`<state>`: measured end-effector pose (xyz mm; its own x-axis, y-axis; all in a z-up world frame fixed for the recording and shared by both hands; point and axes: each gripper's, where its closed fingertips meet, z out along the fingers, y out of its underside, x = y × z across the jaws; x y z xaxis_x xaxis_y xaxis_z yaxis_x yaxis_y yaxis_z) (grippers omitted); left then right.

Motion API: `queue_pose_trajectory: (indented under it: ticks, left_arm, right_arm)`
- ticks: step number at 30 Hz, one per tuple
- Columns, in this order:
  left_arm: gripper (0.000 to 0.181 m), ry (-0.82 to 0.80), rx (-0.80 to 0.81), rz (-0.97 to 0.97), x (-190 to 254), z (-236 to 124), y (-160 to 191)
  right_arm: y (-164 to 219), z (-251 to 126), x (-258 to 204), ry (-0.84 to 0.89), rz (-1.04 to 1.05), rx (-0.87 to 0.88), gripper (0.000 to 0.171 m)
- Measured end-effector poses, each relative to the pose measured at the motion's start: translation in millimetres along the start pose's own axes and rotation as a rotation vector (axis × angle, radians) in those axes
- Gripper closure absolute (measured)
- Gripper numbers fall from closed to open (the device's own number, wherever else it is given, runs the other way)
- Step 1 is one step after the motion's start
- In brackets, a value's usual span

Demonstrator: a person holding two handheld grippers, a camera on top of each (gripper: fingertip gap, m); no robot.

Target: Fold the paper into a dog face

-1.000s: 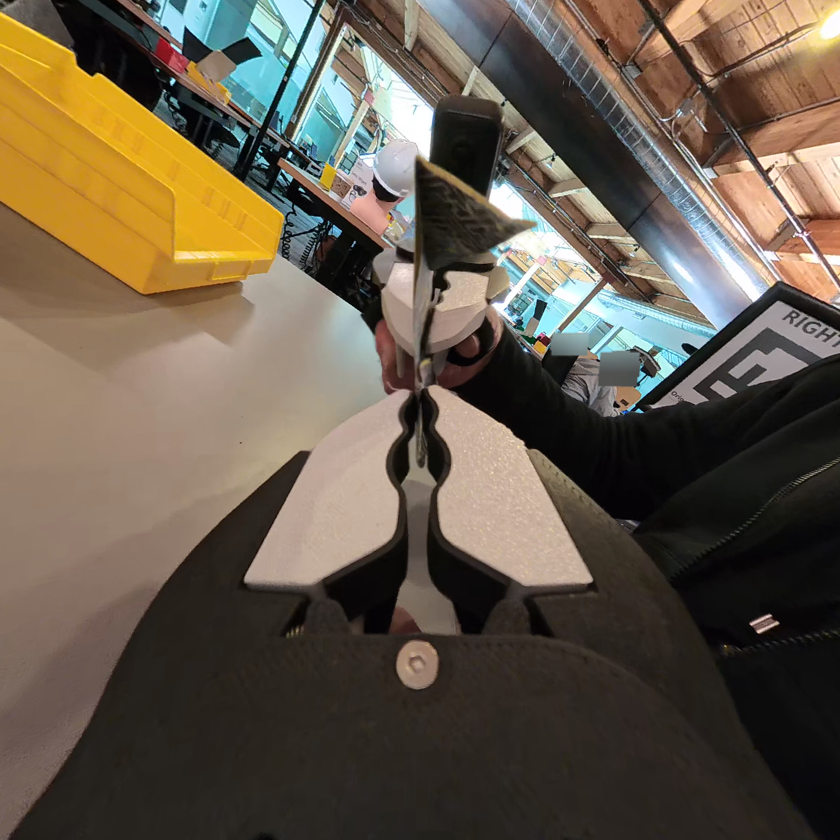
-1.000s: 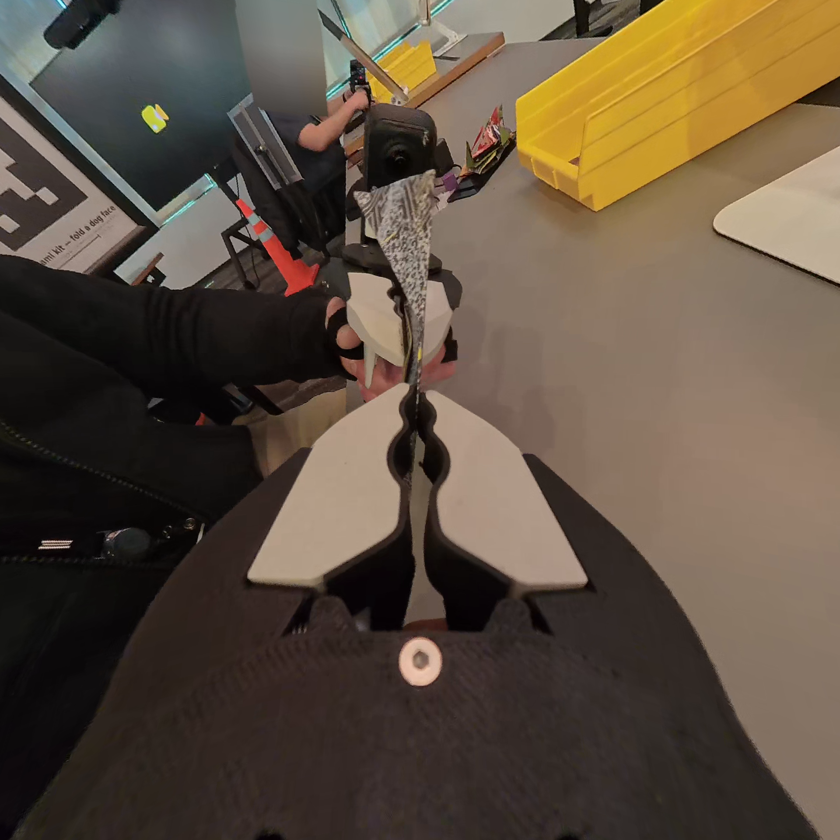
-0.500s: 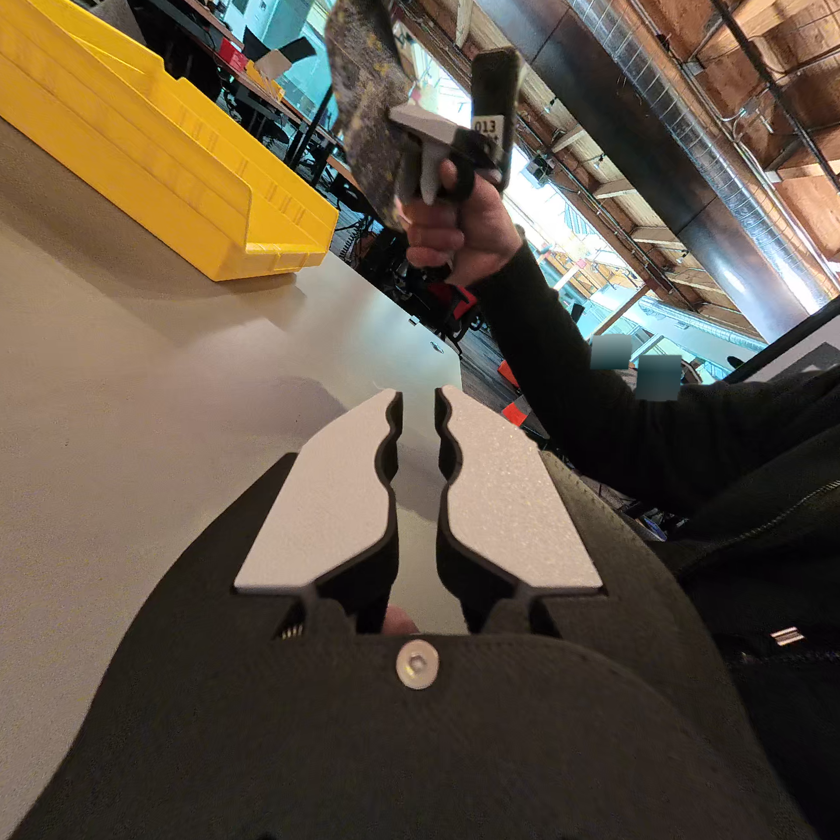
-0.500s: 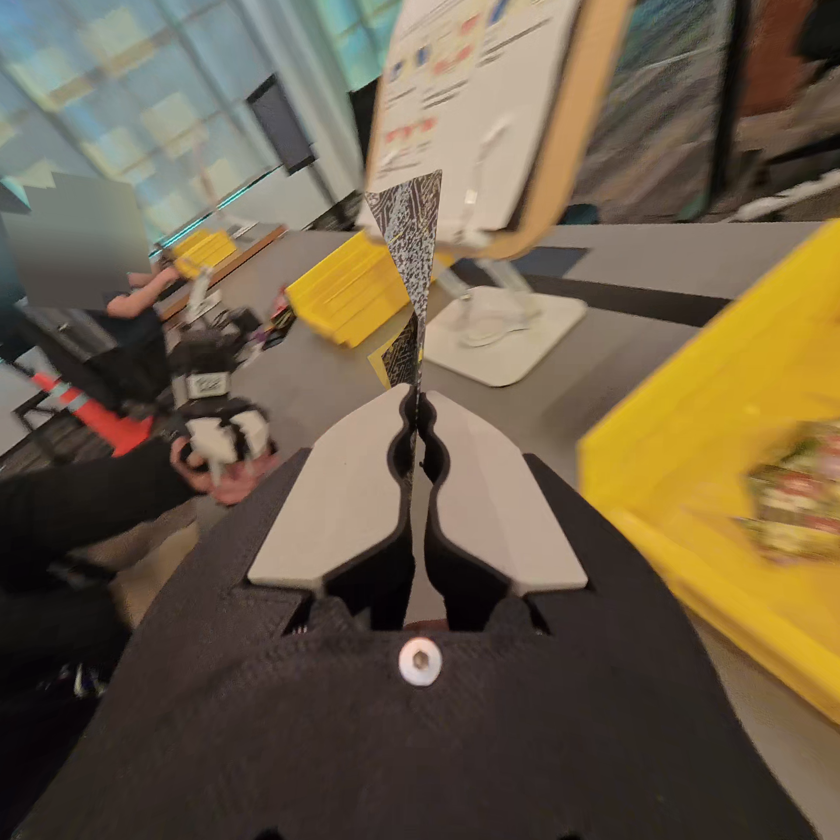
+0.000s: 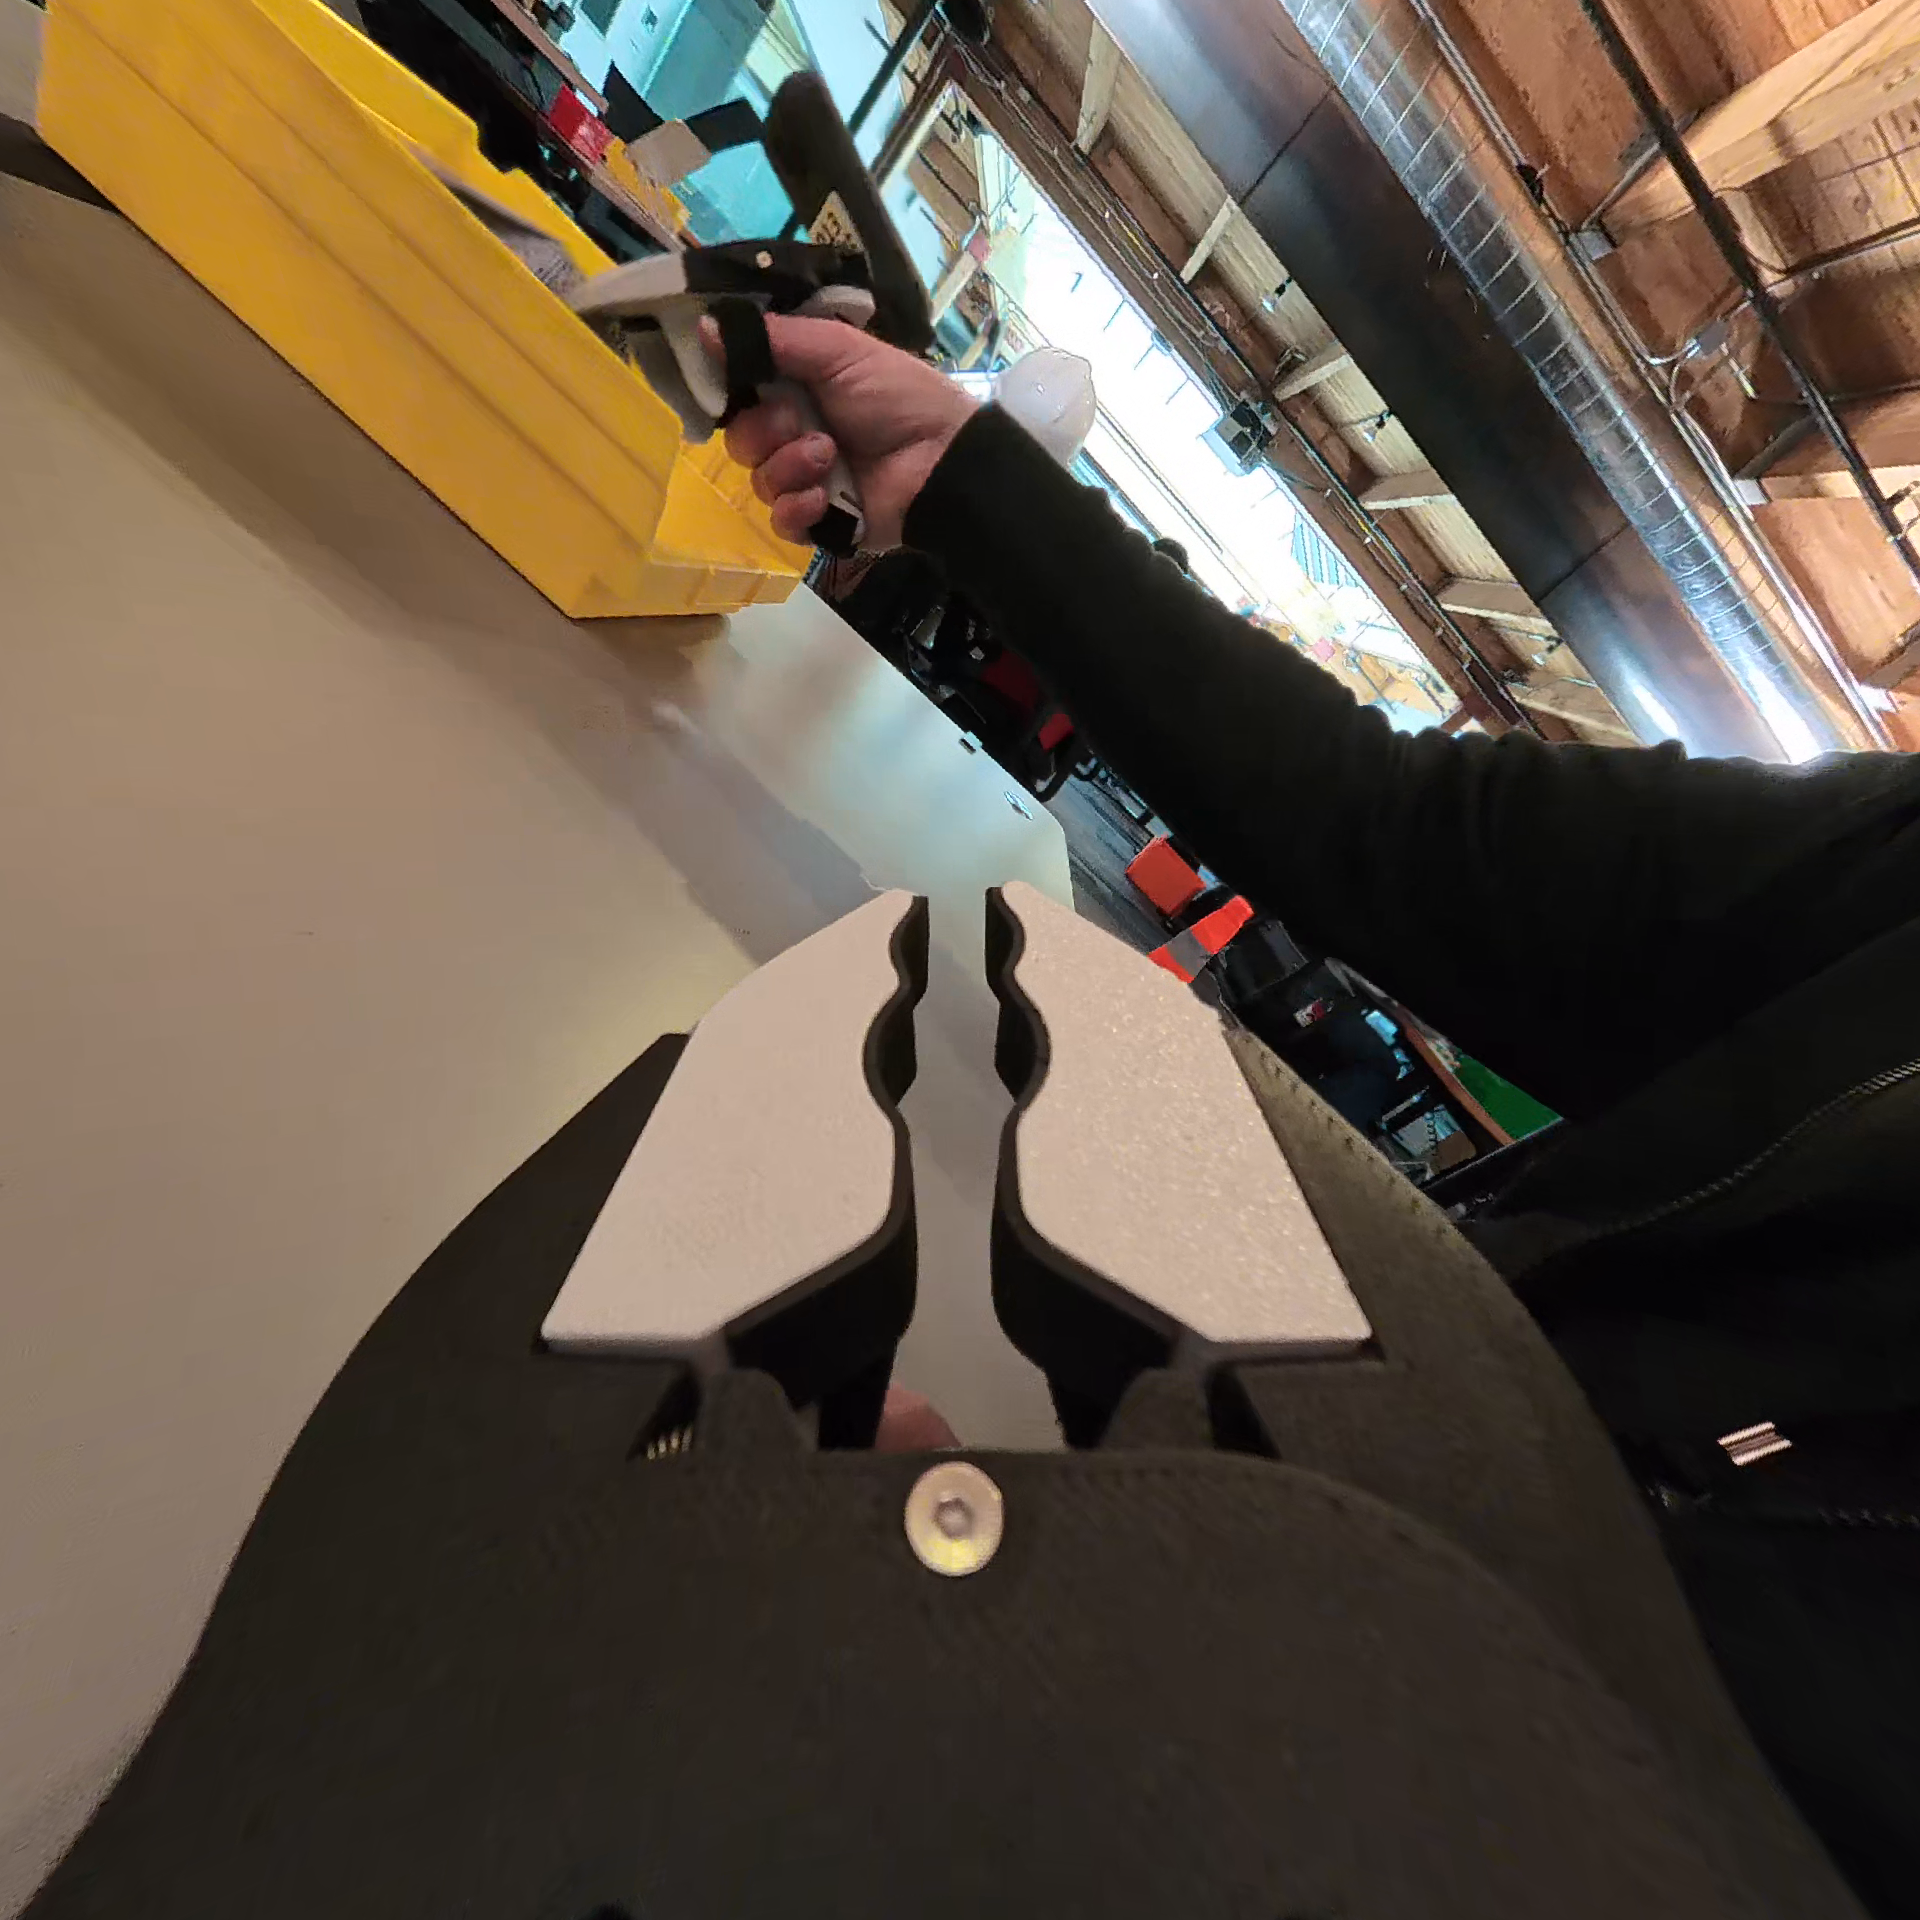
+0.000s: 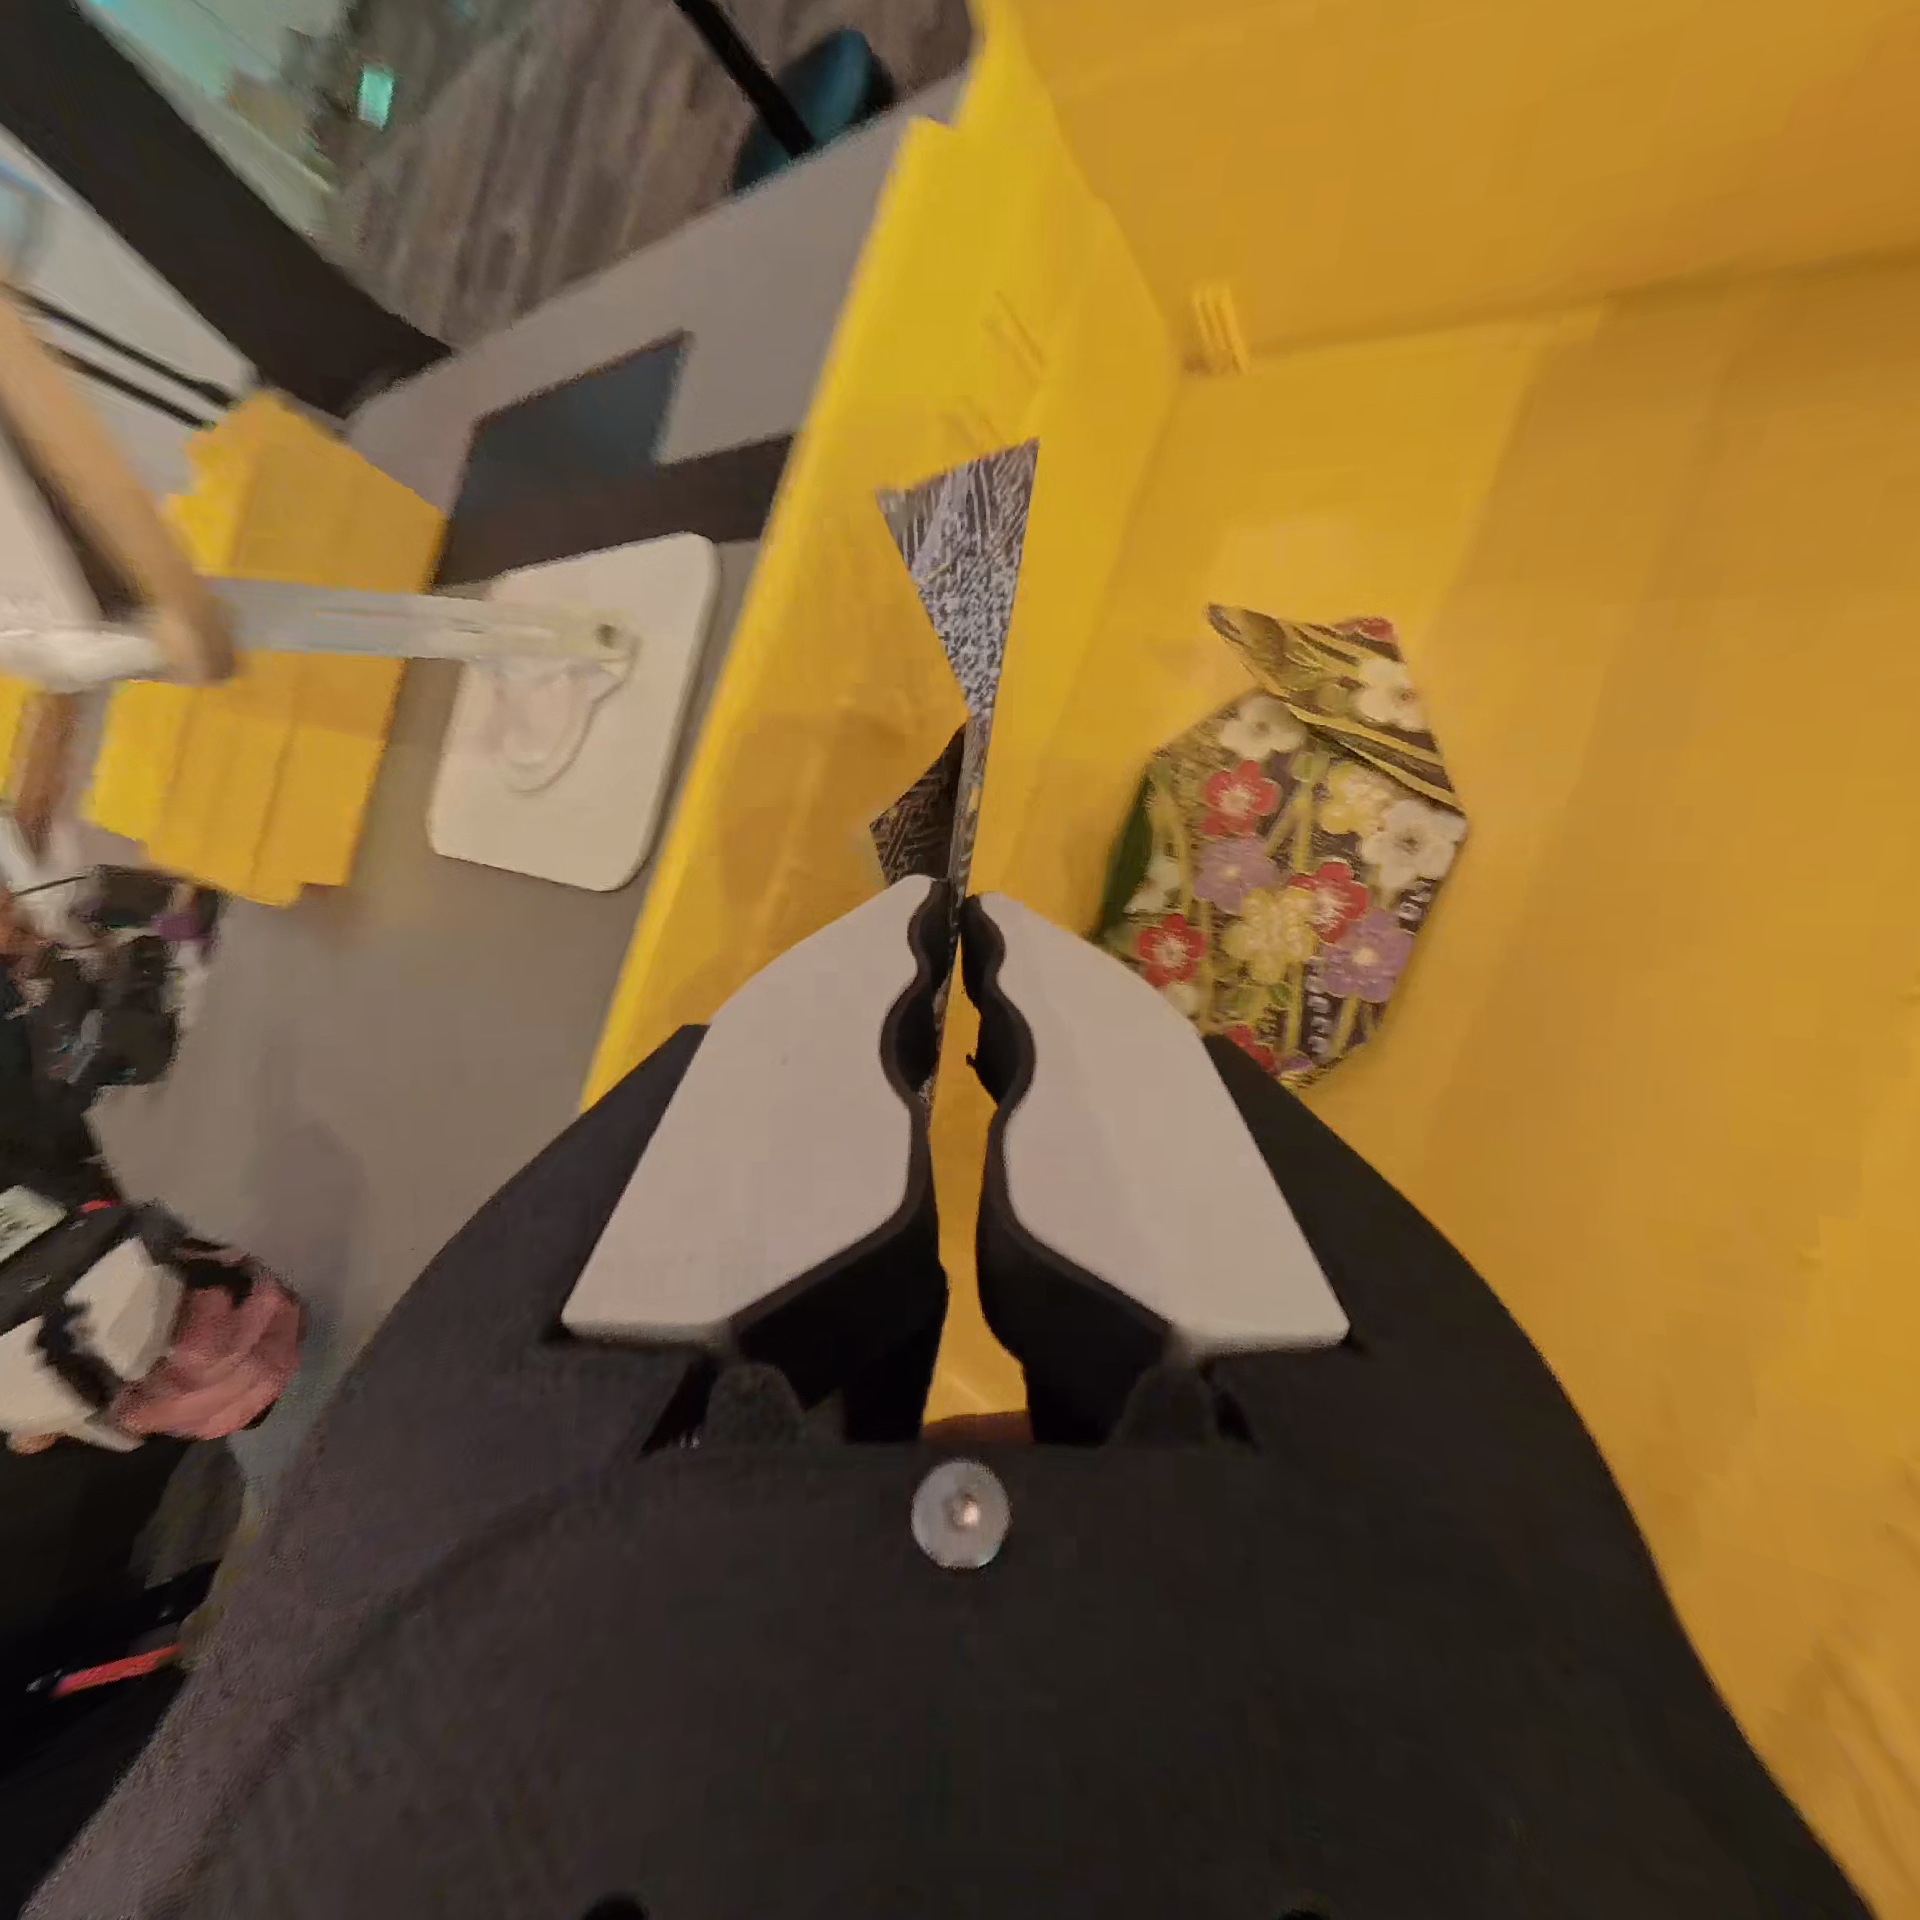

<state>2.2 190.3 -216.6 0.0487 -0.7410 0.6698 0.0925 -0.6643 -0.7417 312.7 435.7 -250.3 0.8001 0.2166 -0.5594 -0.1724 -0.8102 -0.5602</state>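
A: Over the yellow bin (image 6: 1351,260), what did the right gripper (image 6: 957,914) hold?
B: It was clamped on the folded paper (image 6: 977,603), beside a floral folded piece (image 6: 1288,862) inside.
A: And the left gripper (image 5: 955,914)?
B: Its fingers were slightly apart, holding nothing, above the table (image 5: 312,831).

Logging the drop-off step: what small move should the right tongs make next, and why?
Probably open the right tongs: they are shut on the folded black-patterned paper, held over the yellow bin where a floral folded piece already lies.

Bright daylight, seemingly motion-blurred edges
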Motion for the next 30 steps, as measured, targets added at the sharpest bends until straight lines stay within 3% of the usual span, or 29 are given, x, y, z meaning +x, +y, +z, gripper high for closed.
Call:
queue_pose_trajectory:
  ticks: [5, 9, 14, 20, 24, 30]
  left_arm:
    - [0.172, 0.006, 0.004, -0.019, -5.6, -3.9, -0.2]
    - [0.172, 0.007, 0.005, -0.021, -7.0, -6.0, -0.5]
    - [0.172, 0.006, 0.007, -0.021, -7.2, -7.2, -1.1]
    - [0.172, 0.004, 0.015, -0.025, -8.9, -8.1, -3.4]
    - [0.172, 0.007, 0.003, -0.031, -10.0, -4.5, 1.2]
    - [0.172, 0.01, -0.015, -0.024, -8.4, -2.7, 4.3]
  right_arm:
    - [7.8, 15.8, 46.7, 0.25, -0.003, -0.085, 0.168]
    - [6.5, 14.6, 57.6, 0.34, -0.043, -0.099, 0.17]
    - [-2.6, 4.8, 56.3, 0.324, -0.02, -0.016, 0.17]
    - [-15.1, -27.7, 33.9, 0.178, 0.059, 0.127, 0.171]
    - [2.5, -28.6, 64.8, 0.317, 0.067, 0.074, 0.168]
    - [25.9, -22.1, 100.8, 0.653, -0.128, -0.113, 0.164]
